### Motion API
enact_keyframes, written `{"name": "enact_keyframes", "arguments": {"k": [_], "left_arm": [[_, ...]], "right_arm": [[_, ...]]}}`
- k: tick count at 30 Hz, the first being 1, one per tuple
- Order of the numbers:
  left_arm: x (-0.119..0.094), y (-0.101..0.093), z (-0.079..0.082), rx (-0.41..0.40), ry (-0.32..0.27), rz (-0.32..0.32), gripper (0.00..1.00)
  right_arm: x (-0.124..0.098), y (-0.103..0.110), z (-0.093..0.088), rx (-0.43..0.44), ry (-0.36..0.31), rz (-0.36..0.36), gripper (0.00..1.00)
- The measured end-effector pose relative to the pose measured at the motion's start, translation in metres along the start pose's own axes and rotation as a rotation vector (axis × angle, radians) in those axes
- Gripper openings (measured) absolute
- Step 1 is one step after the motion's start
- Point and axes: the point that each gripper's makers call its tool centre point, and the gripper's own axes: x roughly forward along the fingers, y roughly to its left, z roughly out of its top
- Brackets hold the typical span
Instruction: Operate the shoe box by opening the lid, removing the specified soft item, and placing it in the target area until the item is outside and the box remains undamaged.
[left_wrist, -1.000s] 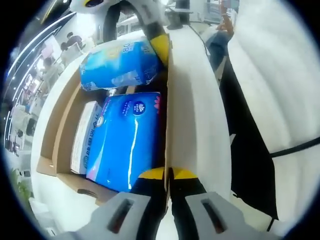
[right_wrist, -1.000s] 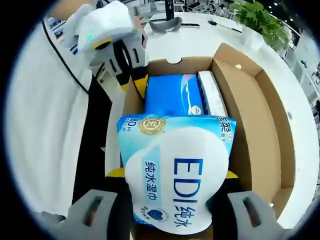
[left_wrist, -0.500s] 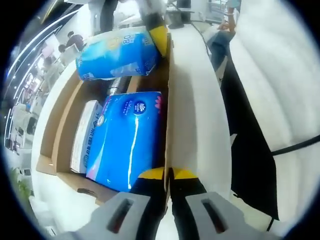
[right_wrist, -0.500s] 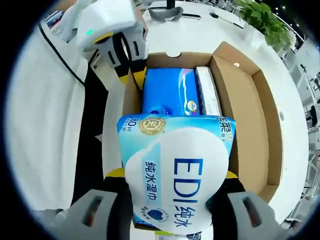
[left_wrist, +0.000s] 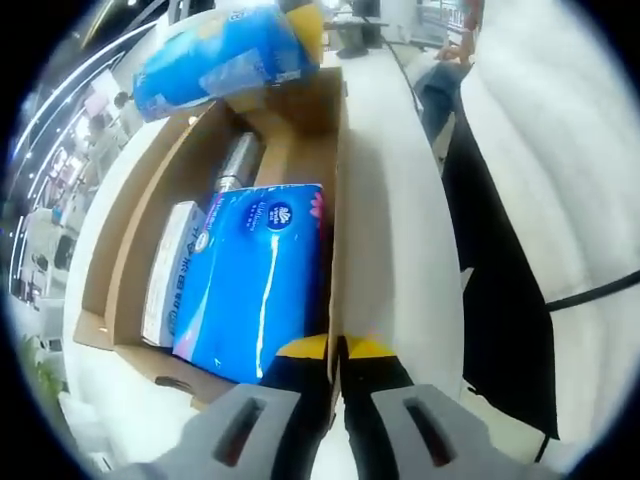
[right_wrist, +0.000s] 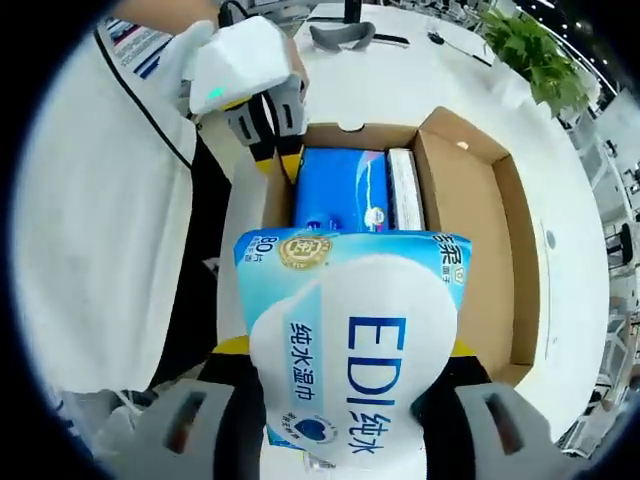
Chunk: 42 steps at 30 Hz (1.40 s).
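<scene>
Right now, right gripper (right_wrist: 350, 352): jaws spread wide around a wet-wipes pack (right_wrist: 350, 350), gripping it by its two sides; the pack is clear above the shoe box (right_wrist: 505, 260).
Wet-wipes pack: light blue and white, printed "EDI" and "80"; in the left gripper view it shows at the top edge (left_wrist: 225, 50), over the far end of the box, with a yellow jaw tip of the right gripper (left_wrist: 306, 20) against it.
Left gripper (left_wrist: 335, 350): jaws pressed together on the box's long cardboard flap (left_wrist: 336, 200), which stands edge-on between the yellow tips; in the right gripper view it sits at the box's far left corner (right_wrist: 278, 158).
Shoe box: open, brown cardboard, on a white table (right_wrist: 400, 80).
Inside the box: a blue tissue pack (left_wrist: 255, 285) beside a white flat pack (left_wrist: 165, 275).
Person: white sleeve (right_wrist: 100, 200) beside the box.
</scene>
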Motion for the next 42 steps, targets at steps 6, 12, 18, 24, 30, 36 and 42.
{"name": "enact_keyframes", "arguments": {"k": [6,12,18,24,30,36,42], "left_arm": [[0.000,0.000,0.000,0.002,-0.001,0.006,0.02],[0.000,0.000,0.000,0.006,-0.002,0.004,0.02],[0.000,0.000,0.000,0.006,-0.002,0.001,0.02],[0.000,0.000,0.000,0.004,-0.001,0.000,0.02],[0.000,0.000,0.001,0.003,0.000,0.001,0.02],[0.000,0.000,0.000,0.002,0.000,-0.001,0.02],[0.000,0.000,0.000,-0.001,0.002,0.001,0.02]], "right_arm": [[-0.012,0.002,-0.011,0.018,0.031,0.008,0.61],[-0.024,0.005,-0.022,0.014,0.054,0.008,0.61],[-0.033,0.002,-0.029,0.002,0.056,-0.003,0.61],[-0.037,0.003,-0.041,-0.015,0.083,0.001,0.61],[-0.042,0.002,-0.058,0.011,0.100,0.007,0.61],[-0.048,-0.002,-0.077,0.029,0.127,0.003,0.61],[-0.051,-0.003,-0.090,0.055,0.137,-0.004,0.61]]}}
